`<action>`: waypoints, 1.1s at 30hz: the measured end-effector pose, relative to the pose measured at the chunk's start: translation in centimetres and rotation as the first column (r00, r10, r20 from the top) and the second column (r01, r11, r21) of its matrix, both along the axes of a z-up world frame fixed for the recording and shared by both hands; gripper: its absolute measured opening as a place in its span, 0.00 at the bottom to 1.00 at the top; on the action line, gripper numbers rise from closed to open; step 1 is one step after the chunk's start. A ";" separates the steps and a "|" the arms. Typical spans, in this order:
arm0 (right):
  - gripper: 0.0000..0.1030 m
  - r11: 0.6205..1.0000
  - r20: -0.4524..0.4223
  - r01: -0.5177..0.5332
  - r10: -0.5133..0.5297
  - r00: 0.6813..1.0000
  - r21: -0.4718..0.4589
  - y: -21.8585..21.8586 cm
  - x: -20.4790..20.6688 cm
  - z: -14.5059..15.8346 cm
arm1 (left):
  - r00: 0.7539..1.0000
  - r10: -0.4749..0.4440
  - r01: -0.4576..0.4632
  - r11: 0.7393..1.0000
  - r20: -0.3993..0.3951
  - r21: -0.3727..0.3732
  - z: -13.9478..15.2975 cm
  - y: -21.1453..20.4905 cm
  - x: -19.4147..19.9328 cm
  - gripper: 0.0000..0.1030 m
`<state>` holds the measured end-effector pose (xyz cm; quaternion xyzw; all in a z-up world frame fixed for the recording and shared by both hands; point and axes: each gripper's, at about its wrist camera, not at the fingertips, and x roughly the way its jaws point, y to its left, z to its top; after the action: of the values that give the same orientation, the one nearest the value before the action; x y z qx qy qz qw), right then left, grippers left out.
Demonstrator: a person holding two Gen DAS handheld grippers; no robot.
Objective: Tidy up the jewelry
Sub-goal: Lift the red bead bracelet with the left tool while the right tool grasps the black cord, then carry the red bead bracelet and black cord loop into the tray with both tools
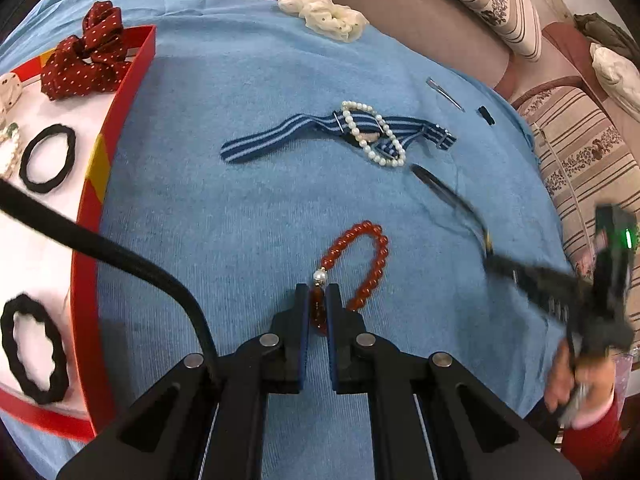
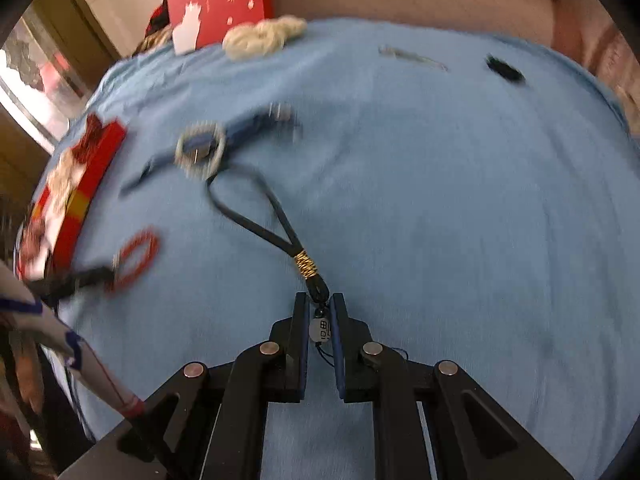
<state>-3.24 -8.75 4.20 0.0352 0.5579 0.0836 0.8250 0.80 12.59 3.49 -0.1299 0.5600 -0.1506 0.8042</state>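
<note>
The left gripper (image 1: 318, 296) is pressed onto the dark red end piece of the red bracelet (image 1: 362, 264). The rest of the bracelet lies in a loop on the blue cloth (image 1: 240, 208), just past the gripper's tips.

The right gripper (image 2: 320, 306) pinches the black cord (image 2: 256, 216) by its knot and a small white charm (image 2: 320, 329). The cord has a gold wrap (image 2: 306, 265) near the tips. Its loop lies on the cloth and reaches up to the pearl bracelet (image 2: 200, 154).

The pearl bracelet (image 1: 374, 132) rests on top of a blue striped band (image 1: 280, 138), further from the left gripper than the red bracelet. A silver clip (image 1: 444, 92) and a small black piece (image 1: 486, 115) lie beyond the band's right end. A cream scrunchie (image 1: 324, 14) lies at the far edge of the cloth.

A red tray (image 1: 116, 128) sits on the cloth to the left of the red bracelet. In it are two black hair ties (image 1: 48, 158) and a dark red dotted scrunchie (image 1: 86, 54).
</note>
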 end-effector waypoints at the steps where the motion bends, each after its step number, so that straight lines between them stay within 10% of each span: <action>1: 0.12 1.000 -0.006 0.006 -0.006 1.000 -0.003 0.0 -1.0 0.0 | 1.000 -0.006 0.006 1.000 0.000 0.003 0.1 -0.1 -0.3 0.07; 7: 0.57 1.000 0.016 0.019 -0.019 1.000 -0.001 -0.4 -5.3 1.2 | 1.000 -0.021 0.021 0.999 0.004 0.026 0.8 0.1 -1.9 0.07; 21: 0.57 0.995 0.108 -0.062 0.070 0.992 -0.076 3.0 -1.1 0.0 | 0.996 -0.089 0.087 0.993 0.018 0.079 0.1 -2.1 1.0 0.08; 24: 0.49 0.994 0.111 -0.061 0.071 0.991 -0.094 3.6 -0.8 -0.6 | 0.994 -0.104 0.101 0.991 0.034 0.085 -0.1 -2.5 1.2 0.09; 28: 0.14 0.995 0.125 -0.049 0.059 0.990 -0.082 3.6 -0.7 -0.4 | 0.992 -0.108 0.102 0.990 0.060 0.102 -0.1 -2.8 0.8 0.07; 33: 0.09 0.999 0.137 -0.030 0.036 0.990 -0.044 3.5 -1.2 0.8 | 0.994 -0.067 0.062 0.996 0.088 0.061 2.0 -1.7 -0.2 0.07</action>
<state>-4.43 -5.25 5.01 0.0027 0.5015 0.0880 0.8607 0.57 10.90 5.46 -0.0813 0.5314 -0.1658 0.8268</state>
